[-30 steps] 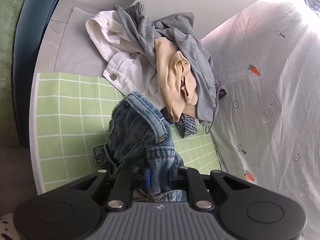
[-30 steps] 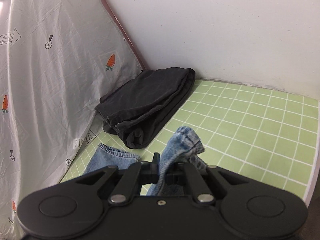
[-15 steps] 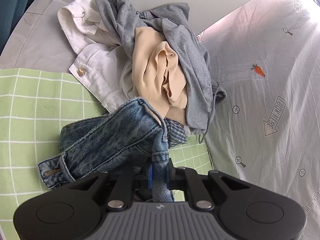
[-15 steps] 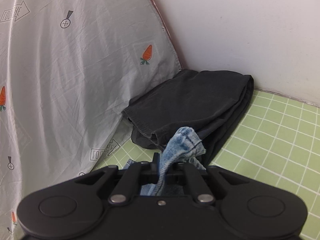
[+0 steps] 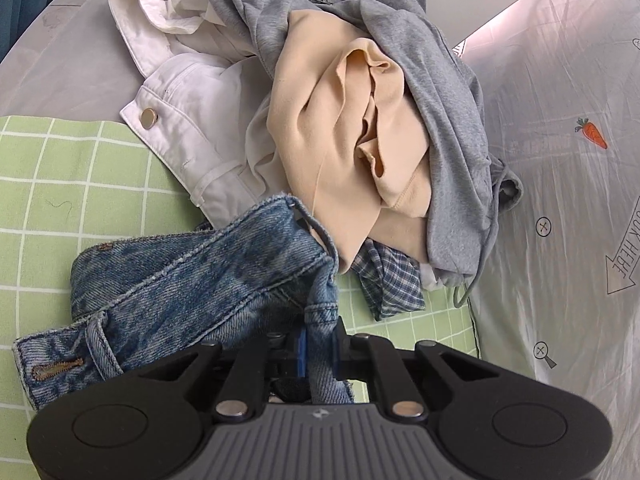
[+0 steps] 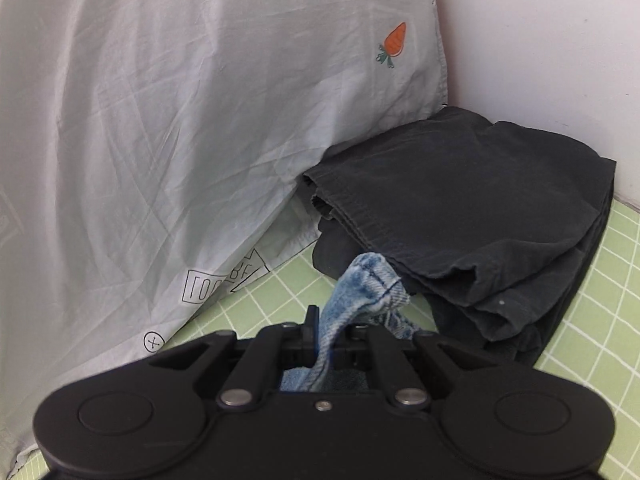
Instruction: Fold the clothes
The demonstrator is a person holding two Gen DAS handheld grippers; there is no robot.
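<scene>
My left gripper [image 5: 318,350] is shut on the blue jeans [image 5: 192,280], pinching a denim fold; the waistband with a buttonhole spreads to the left over the green checked mat [image 5: 60,184]. My right gripper [image 6: 328,334] is shut on another part of the jeans [image 6: 366,284], a pale denim hem that sticks up between the fingers. Just beyond the left gripper lies a pile of unfolded clothes: a grey hoodie [image 5: 436,92], a beige garment [image 5: 344,140], a white garment [image 5: 188,92] and a plaid piece [image 5: 388,284].
A folded black garment [image 6: 472,208] lies on the green mat [image 6: 592,320] right in front of the right gripper, against the white wall [image 6: 540,32]. A grey carrot-print sheet rises at the left of the right wrist view [image 6: 180,120] and at the right of the left wrist view [image 5: 560,200].
Both grippers have moved forward with the jeans. The clothes pile and the black garment have grown closer and larger. The jeans now spread flatter to the left of the left gripper.
</scene>
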